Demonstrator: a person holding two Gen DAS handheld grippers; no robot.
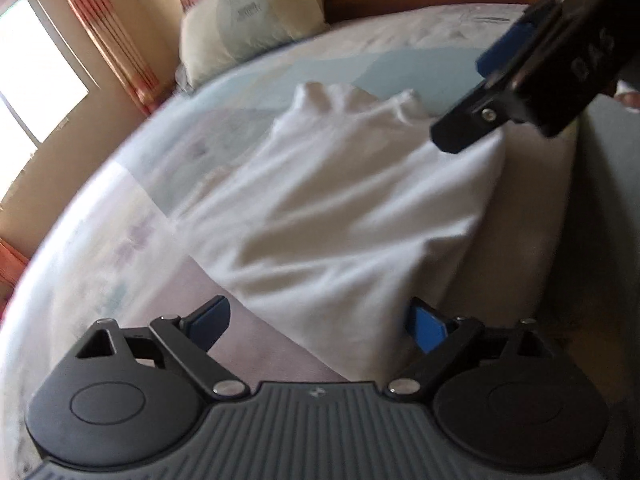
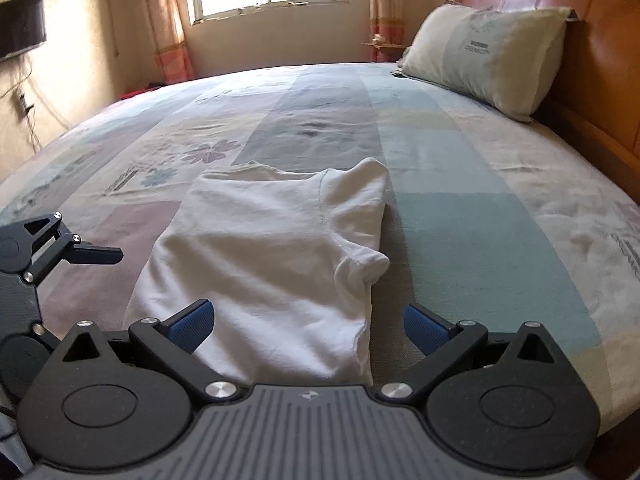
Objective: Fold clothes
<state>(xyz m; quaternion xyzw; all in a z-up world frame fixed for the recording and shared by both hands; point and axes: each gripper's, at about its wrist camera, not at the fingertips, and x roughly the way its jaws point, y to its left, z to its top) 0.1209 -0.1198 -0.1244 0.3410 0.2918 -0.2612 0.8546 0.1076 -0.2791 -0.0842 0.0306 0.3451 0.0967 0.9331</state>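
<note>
Flanking white shirt (image 2: 272, 264), seemingly untouched

The bed (image 2: 460, 184) (patchwork cover) carries a white shirt (image 2: 272, 248) and pillow (image 2: 492, 52).

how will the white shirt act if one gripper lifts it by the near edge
The white shirt will probably sag and drape: its cloth looks thin, with soft creases and a bunched sleeve. Its folded layers would likely slip open, since nothing pins them. It seems light, so the open right gripper should lift it easily, though it may drag on the bedspread.
</note>
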